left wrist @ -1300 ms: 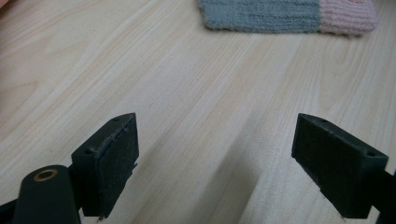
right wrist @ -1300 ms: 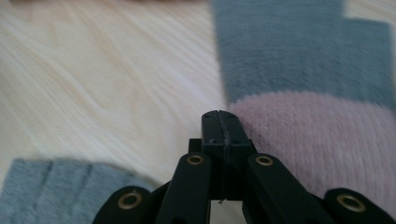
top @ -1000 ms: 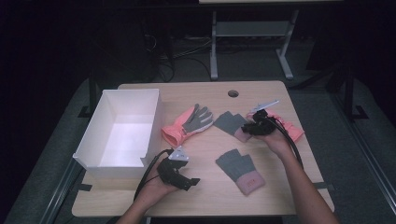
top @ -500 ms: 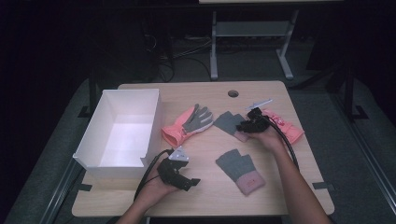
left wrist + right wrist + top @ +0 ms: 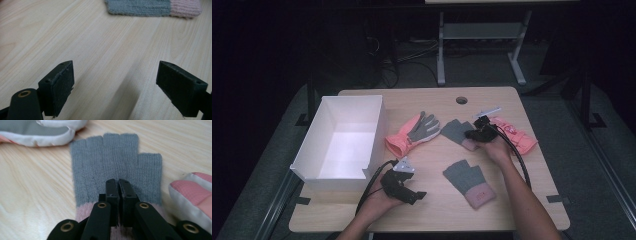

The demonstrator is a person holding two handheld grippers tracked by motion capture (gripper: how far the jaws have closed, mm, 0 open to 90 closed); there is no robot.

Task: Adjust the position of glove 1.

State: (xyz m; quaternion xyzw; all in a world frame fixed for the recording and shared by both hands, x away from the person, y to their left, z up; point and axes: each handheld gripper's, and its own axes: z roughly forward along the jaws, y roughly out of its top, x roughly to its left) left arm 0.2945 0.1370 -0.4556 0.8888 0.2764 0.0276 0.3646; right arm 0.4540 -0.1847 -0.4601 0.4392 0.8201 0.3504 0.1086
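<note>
Grasp step: right tongs (image 5: 117, 183) have just been closing and now sit clenched on a pinch of the grey knit glove (image 5: 115, 162), flat on the counter (image 5: 432, 210) between the two pink gloves (image 5: 412, 132). Since the earlier frame they've dropped onto it. Left tongs (image 5: 115, 85) rest released over bare wood. Next: lift straight up, probably toward the white box (image 5: 339, 137).
</note>
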